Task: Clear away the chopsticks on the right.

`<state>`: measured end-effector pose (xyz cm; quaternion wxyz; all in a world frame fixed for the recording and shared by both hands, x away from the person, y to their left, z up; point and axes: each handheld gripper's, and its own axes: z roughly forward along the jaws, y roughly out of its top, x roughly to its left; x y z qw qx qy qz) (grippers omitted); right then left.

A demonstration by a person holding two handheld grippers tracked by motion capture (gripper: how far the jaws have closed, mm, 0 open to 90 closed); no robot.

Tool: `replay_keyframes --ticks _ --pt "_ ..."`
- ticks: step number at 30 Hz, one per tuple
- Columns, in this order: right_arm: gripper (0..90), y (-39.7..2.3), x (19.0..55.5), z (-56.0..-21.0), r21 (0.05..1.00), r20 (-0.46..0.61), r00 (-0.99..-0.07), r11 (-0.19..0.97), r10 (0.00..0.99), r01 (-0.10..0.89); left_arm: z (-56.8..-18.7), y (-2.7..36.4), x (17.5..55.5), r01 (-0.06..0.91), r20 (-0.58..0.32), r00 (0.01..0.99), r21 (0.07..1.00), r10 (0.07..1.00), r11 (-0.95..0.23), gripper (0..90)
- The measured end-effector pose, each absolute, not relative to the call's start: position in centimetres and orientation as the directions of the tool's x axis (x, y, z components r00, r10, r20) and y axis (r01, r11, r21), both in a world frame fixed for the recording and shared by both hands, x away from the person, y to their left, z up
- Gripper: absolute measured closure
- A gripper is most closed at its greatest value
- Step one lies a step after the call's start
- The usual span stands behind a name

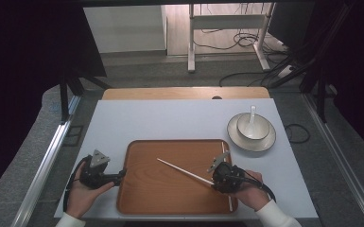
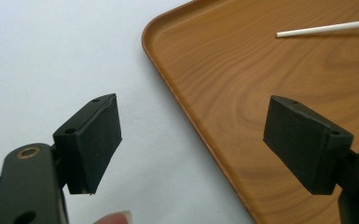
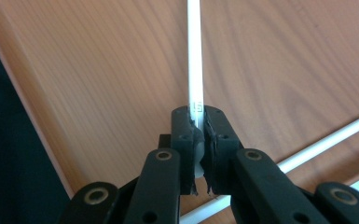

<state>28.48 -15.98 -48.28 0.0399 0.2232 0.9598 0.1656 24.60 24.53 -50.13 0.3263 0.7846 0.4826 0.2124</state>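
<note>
— Black pads on our right gripper (image 3: 199,140) are pressed together on a white chopstick (image 3: 195,56); the right gripper view shows a small mark on the stick just where it leaves the pads.

— We see that stick from the high view too, slanting out from the right gripper (image 1: 216,181) toward the middle of the wooden tray (image 1: 170,201).

— A second chopstick (image 3: 326,142) lies on the tray behind our jaws in the right gripper view; from above it (image 1: 227,163) runs along the tray's right rim, partly under the hand.

— Our left gripper (image 2: 193,144) has its pads well apart with nothing between them, straddling the tray's left rim (image 2: 186,100). One pad is over the pale table (image 2: 51,56), the other over the wood.

— Only the high view gives us the bowl (image 1: 254,126) on its plate (image 1: 264,142) with a white spoon (image 1: 251,118) standing in it, beyond the tray's right corner.
</note>
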Motion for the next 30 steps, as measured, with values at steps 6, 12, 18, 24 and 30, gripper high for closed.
replay_keyframes --ticks 6,12,18,24,30 --pt "82.7 -15.80 28.27 -48.76 0.307 -0.012 -0.905 0.863 0.426 0.402 -50.18 24.57 24.61 0.620 0.019 0.445 0.715 0.895 -0.323 18.8" --pt "82.7 -15.66 28.00 -48.88 0.282 -0.018 -0.907 0.872 0.421 0.399 -50.14 24.57 24.58 0.619 0.017 0.444 0.717 0.896 -0.320 18.8" --pt "82.4 -15.80 27.72 -49.08 0.275 -0.018 -0.909 0.876 0.416 0.395 -50.15 24.57 24.61 0.621 0.021 0.449 0.712 0.893 -0.329 18.7" --pt "82.1 -15.77 27.72 -49.12 0.277 -0.026 -0.909 0.877 0.416 0.394 -50.17 24.55 24.62 0.620 0.018 0.446 0.714 0.895 -0.324 18.8" --pt "78.1 -15.79 27.72 -49.12 0.277 -0.027 -0.911 0.879 0.411 0.388 -50.20 24.54 24.63 0.620 0.019 0.448 0.713 0.894 -0.326 18.8"
